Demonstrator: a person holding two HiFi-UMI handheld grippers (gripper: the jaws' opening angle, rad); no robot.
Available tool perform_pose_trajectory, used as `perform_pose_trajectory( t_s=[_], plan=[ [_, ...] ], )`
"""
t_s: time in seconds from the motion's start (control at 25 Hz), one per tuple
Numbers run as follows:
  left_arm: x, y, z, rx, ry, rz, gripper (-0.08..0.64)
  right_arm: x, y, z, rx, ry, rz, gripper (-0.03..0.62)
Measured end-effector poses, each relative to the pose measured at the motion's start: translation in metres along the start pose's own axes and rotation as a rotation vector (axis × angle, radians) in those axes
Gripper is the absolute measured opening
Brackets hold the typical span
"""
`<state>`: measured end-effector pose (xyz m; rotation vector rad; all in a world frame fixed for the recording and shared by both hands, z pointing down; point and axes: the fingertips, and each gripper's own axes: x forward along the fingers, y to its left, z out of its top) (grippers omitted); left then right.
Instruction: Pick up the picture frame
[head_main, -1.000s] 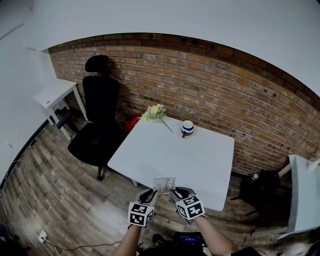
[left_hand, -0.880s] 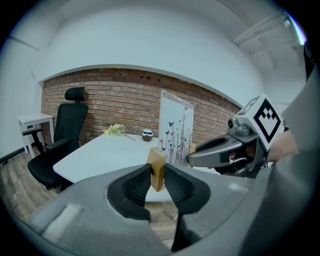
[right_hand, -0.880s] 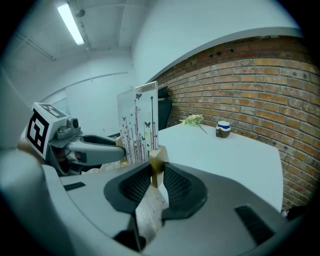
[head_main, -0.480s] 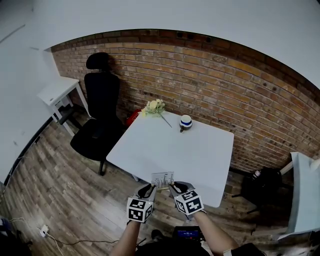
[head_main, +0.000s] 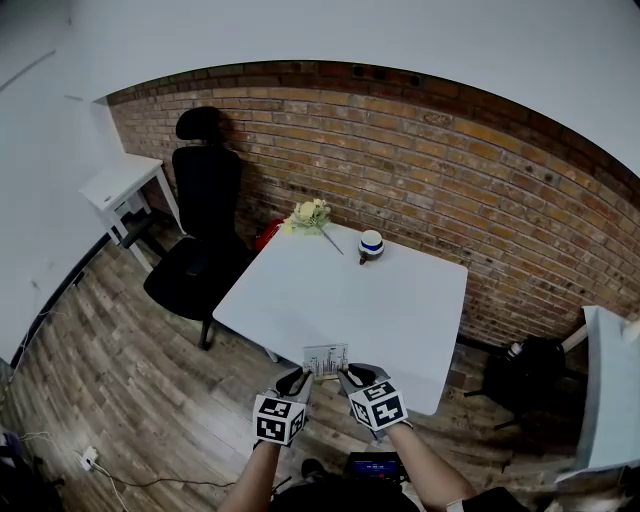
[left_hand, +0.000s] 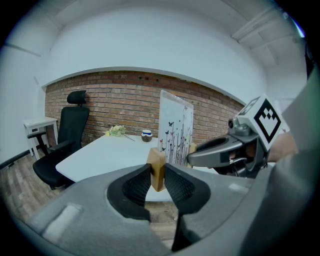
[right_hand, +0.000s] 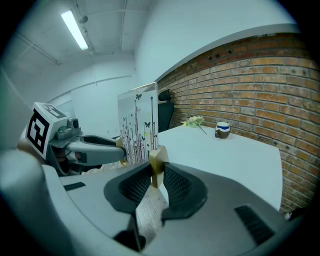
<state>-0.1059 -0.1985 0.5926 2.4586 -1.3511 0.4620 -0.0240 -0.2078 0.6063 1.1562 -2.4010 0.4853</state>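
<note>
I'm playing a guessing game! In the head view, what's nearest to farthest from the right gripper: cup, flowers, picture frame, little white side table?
1. picture frame, clamped in the right gripper, at the near edge of the table.
2. cup, on the table's far side by the brick wall.
3. flowers, on the table's far left corner.
4. little white side table, far left of the room.

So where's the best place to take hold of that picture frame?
Probably by the wooden blocks at its bottom corners, one gripper each, approaching from the table's near edge. The panel is thin and upright; the blocks are thick, flat-sided. The left gripper and right gripper clamp there.
</note>
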Motion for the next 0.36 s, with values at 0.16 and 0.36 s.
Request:
perform_pose_trajectory(
  t_s=[0.16,0.36],
  plan=[
    [-0.0008,-0.0037,-0.0002,-0.001,0.003,0.004,0.091,-0.0037,-0.0009,-0.0007,-0.002,0.001,0.002,0.086],
    [-0.0002,-0.0065,0.0014,0.001,0.003,0.007,0.091,-0.0057,-0.0026,-0.0014,-0.001,-0.001,0.006,0.086]
  ],
)
